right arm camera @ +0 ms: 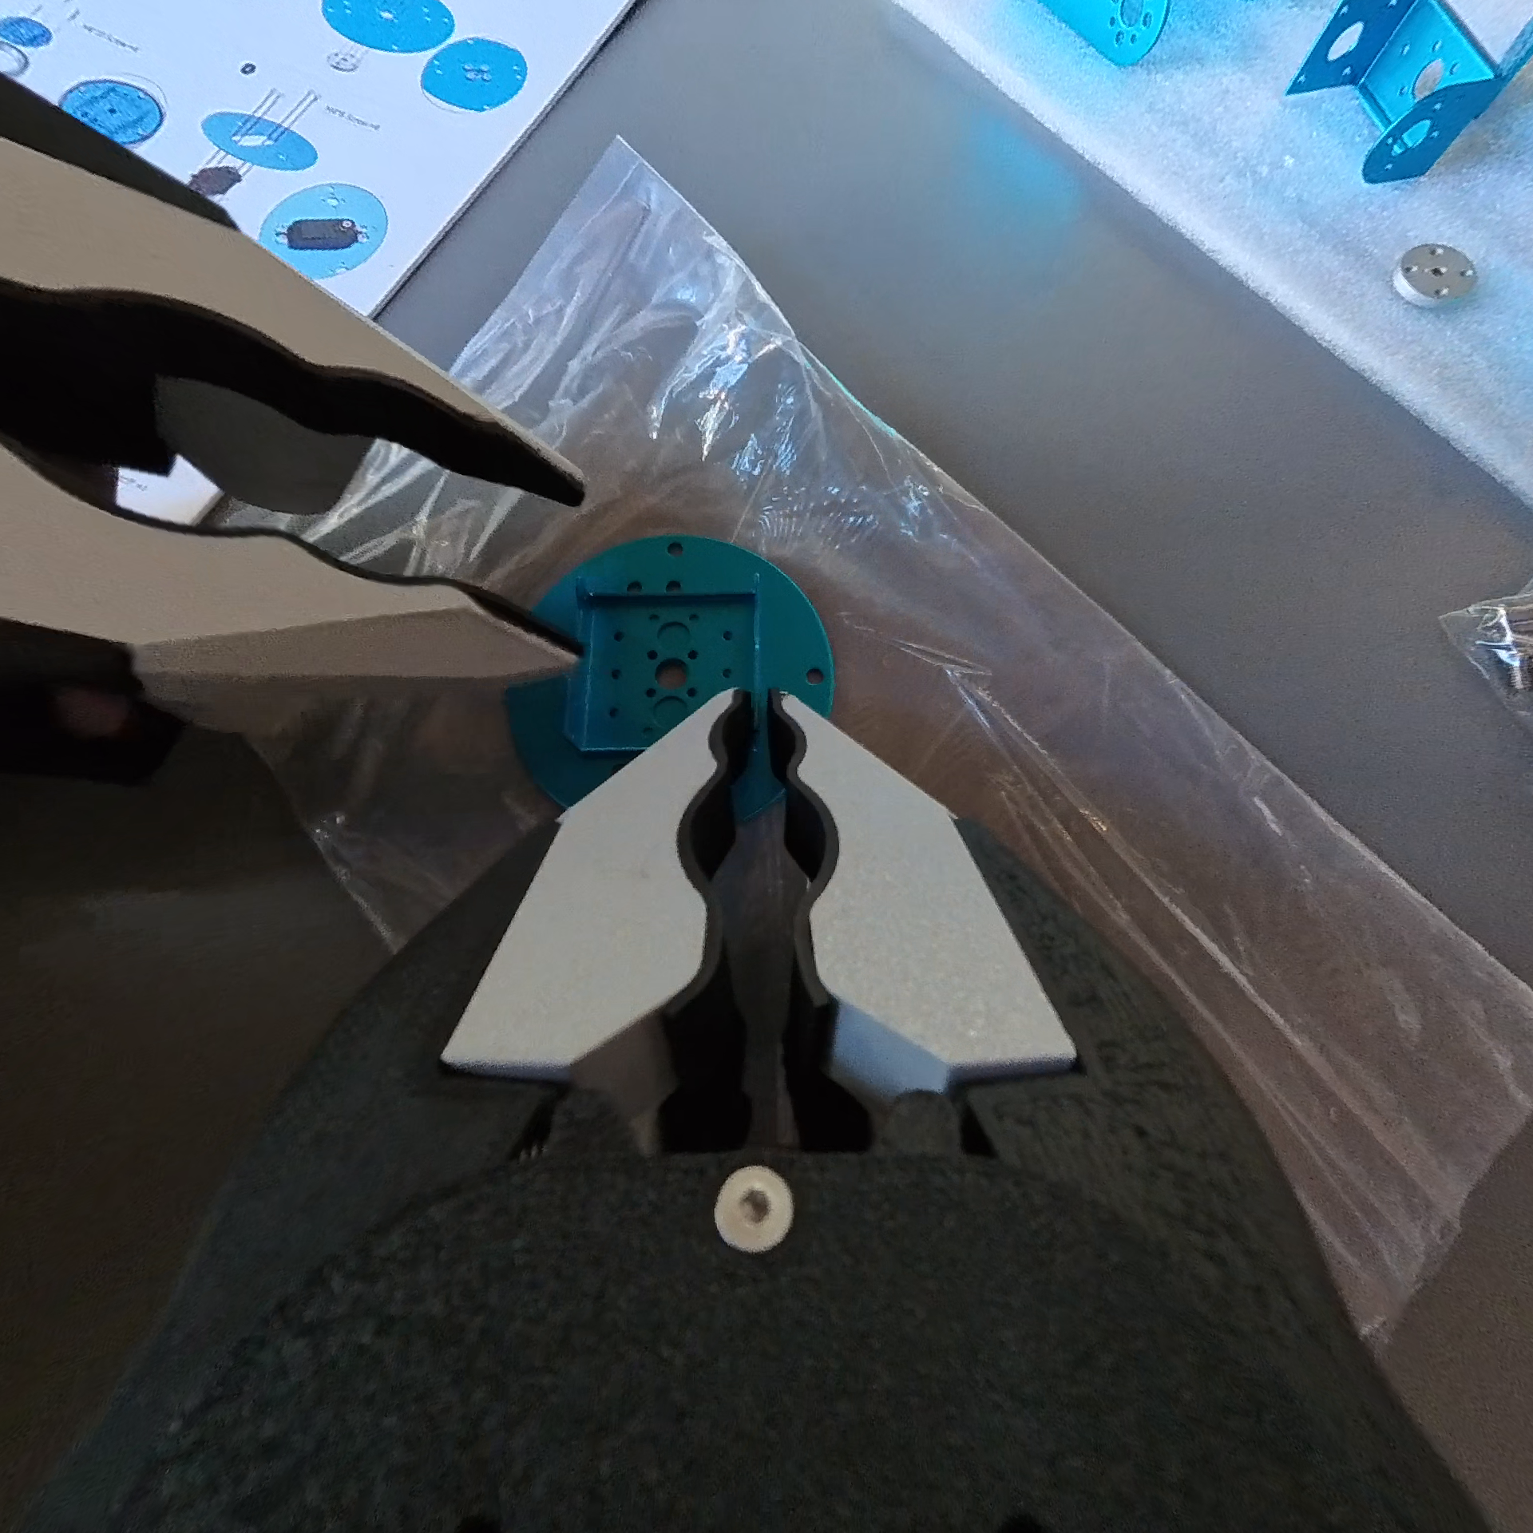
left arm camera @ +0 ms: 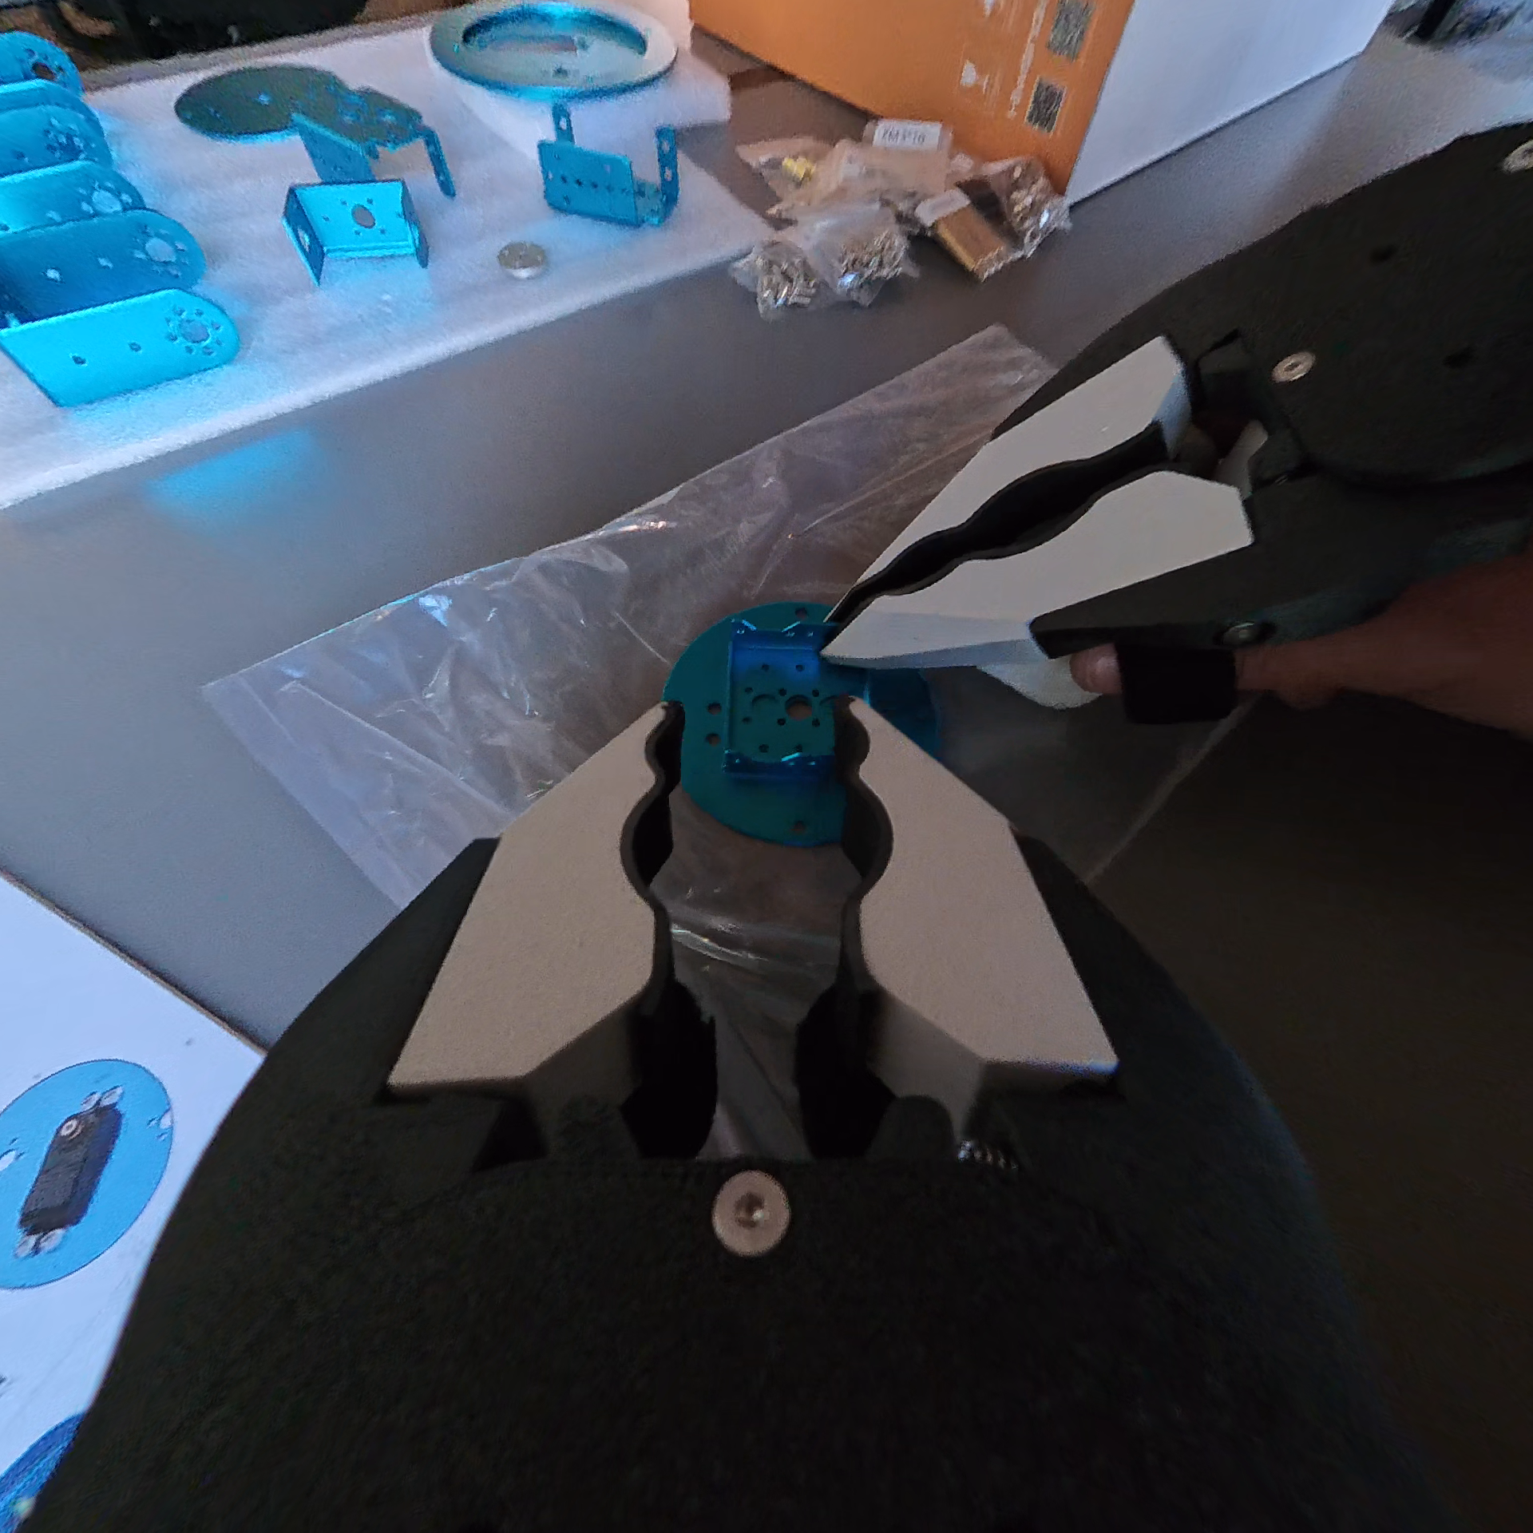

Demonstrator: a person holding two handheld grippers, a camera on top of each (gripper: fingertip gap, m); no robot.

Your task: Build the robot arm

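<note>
Blue round plate (left arm camera: 705,771) lies on a clear plastic bag (left arm camera: 464,680) at centre frame, one square bracket (left arm camera: 776,713) sitting on it; the left gripper (left arm camera: 759,709), fingers parted, straddles plate and bracket without clearly pinching either; the right gripper (right arm camera: 753,693) is clenched on the bracket's upright flange. Only the left wrist view shows six blue plates in a row (left arm camera: 91,240) at upper left, one ring (left arm camera: 552,50) and screw packets (left arm camera: 888,224); the right wrist view alone shows the printed sheet (right arm camera: 332,108) at its upper left.
</note>
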